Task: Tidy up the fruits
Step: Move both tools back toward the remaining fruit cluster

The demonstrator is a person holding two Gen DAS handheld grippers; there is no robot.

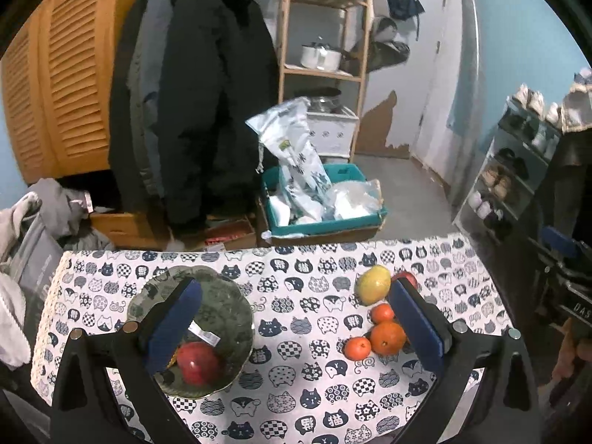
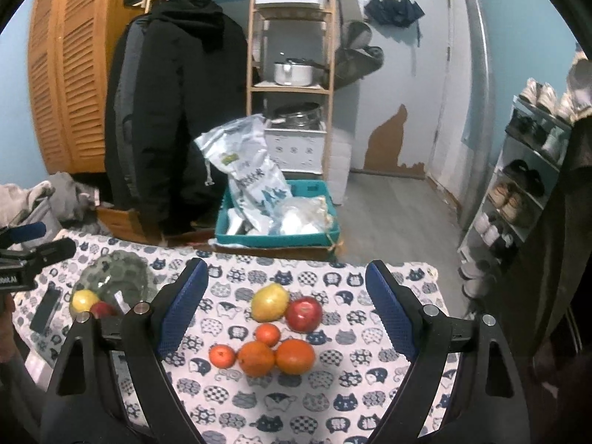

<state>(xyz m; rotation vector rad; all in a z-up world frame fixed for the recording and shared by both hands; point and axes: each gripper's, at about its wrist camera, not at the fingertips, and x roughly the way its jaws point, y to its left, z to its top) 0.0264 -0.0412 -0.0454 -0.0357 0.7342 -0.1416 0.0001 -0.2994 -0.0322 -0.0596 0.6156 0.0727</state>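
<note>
The right gripper (image 2: pixel 283 314) is wide open and holds nothing. The red apple (image 2: pixel 303 312) looks round, hard and smooth, so grab its fat middle.

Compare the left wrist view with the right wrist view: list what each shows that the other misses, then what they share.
Only the left wrist view: the white label strip inside the green patterned plate.
Only the right wrist view: a small yellow fruit on that plate, a dark flat phone, and a second large orange.
Both: the red apple on the plate, the yellow-green pear, the cat-print tablecloth.
</note>
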